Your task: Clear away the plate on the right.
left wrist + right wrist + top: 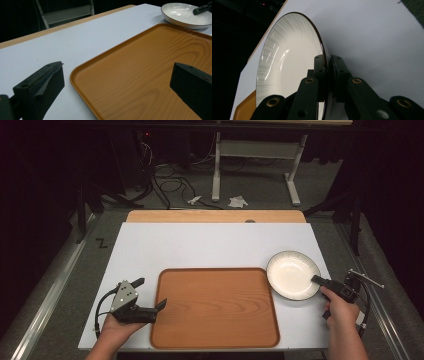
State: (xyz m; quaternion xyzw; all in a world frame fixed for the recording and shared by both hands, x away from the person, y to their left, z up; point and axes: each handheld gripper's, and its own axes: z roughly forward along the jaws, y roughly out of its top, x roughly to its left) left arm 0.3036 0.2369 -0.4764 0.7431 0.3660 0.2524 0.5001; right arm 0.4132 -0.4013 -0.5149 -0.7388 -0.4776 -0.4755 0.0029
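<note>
- The surface (200, 245) is one white board lying on a wooden top, and it carries just two things: a tray and a plate.
- One wooden tray (215, 307) sits near the person's edge, in the middle, and nothing is on it.
- One white plate (290, 272) with a dark rim lies on the white board just beside the tray's far right corner, seemingly not quite touching it.
- The right gripper (320, 280) has its jaws clamped on the plate's near right rim, one jaw inside the bowl and one under the edge; its own view shows the rim pinched between them (327, 72).
- The left gripper (150, 296) rests at the tray's left edge with its jaws wide apart, one over the white board and one over the tray, holding nothing.
- As I judge it, the work looks like moving the plate onto the tray: the grasp is made, but the move across and the setting down are not yet done. Whether the plate is lifted at all, I cannot tell.
- The count: two grippers, one tray, one plate.
</note>
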